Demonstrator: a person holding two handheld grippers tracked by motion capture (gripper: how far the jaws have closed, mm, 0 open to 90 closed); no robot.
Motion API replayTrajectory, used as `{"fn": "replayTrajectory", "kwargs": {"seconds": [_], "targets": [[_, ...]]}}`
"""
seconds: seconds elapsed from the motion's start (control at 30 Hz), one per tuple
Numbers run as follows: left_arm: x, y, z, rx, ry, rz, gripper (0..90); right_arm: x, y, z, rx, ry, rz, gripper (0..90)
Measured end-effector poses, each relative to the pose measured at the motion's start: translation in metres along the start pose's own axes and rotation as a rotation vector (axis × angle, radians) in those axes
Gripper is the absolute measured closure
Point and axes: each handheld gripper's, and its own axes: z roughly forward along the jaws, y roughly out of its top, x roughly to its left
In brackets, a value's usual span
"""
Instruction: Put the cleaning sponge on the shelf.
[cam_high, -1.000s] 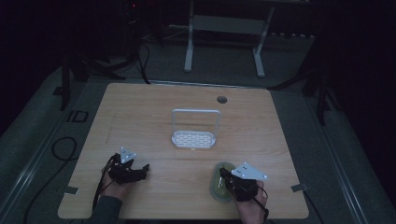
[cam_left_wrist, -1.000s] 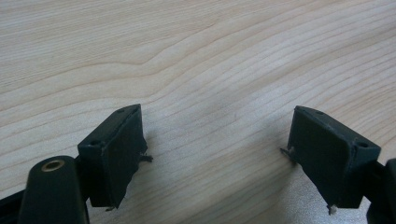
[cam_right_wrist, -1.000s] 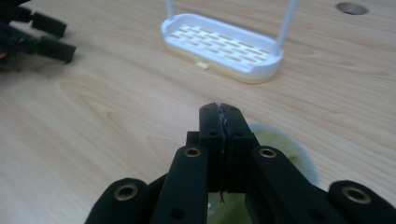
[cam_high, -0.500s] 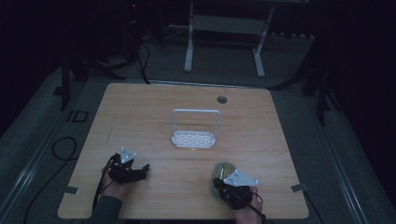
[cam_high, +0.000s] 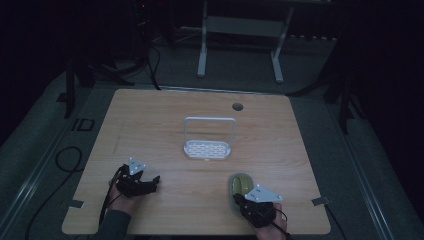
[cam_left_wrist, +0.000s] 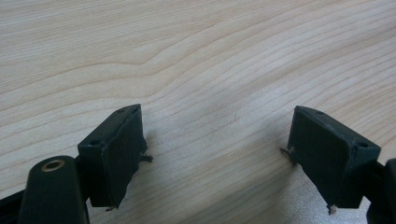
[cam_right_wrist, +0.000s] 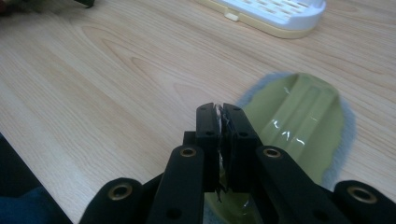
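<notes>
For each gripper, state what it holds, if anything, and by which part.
The right gripper pinches the near rim of the green dish. The left gripper is open over bare table, holding nothing.

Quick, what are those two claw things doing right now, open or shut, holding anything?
Left gripper: open, nothing between its jaws, bare table beneath.
Right gripper: shut on the near edge of the green dish.

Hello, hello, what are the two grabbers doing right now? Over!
Left gripper open over bare table. Right gripper shut on green dish rim. White rack apart, farther up. Nothing in the way.
</notes>
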Motion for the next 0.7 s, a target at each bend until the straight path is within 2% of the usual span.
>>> {"fn": "replayTrajectory", "kwargs": {"seconds": [0.33,0.5,0.7], "targets": [[0.000,0.000,0.000,0.000,0.000,-0.001,18.8,-0.016,-0.004,-0.010,-0.001,-0.033,0.002,85.9],[0.000,0.000,0.000,0.000,0.000,-0.001,18.9,-0.024,-0.006,-0.013,0.017,-0.058,-0.004,85.9],[0.000,0.000,0.000,0.000,0.000,-0.002,18.8,-0.029,-0.006,-0.016,0.011,-0.045,0.004,84.5]]}}
